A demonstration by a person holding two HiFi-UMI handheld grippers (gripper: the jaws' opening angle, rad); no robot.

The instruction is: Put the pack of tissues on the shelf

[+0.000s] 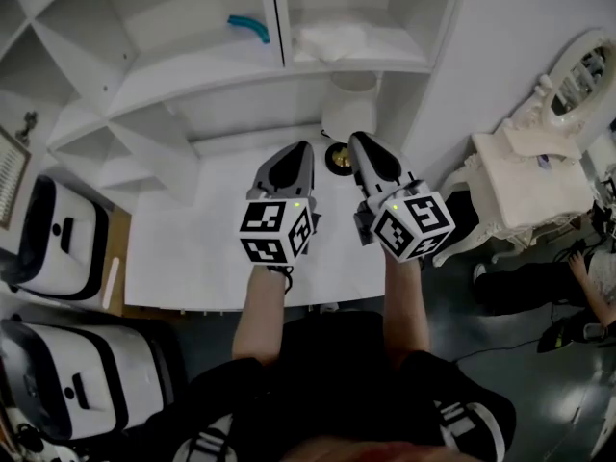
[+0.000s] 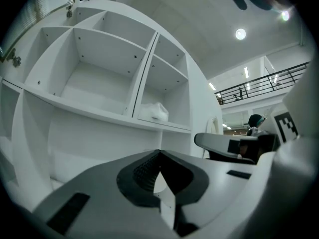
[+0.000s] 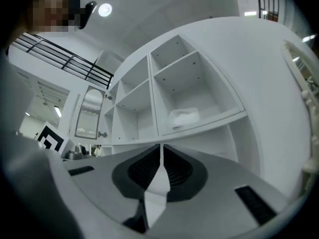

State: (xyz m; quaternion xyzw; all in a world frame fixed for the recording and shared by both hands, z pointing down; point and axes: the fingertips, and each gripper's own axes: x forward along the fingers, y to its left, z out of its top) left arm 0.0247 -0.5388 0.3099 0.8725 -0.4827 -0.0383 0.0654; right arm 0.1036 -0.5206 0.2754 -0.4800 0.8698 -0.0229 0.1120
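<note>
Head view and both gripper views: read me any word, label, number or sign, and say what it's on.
No readable text in any view.
Left marker cube, right marker cube: black-and-white square patterns only, no letters or numbers.
Pack of tissues: no print can be made out.

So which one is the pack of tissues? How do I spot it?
Look at the big white shelf. The pack of tissues lies in its compartment right of the upright divider. It is a soft, crinkly white bundle; the compartment beside it holds only a small curved teal thing.
</note>
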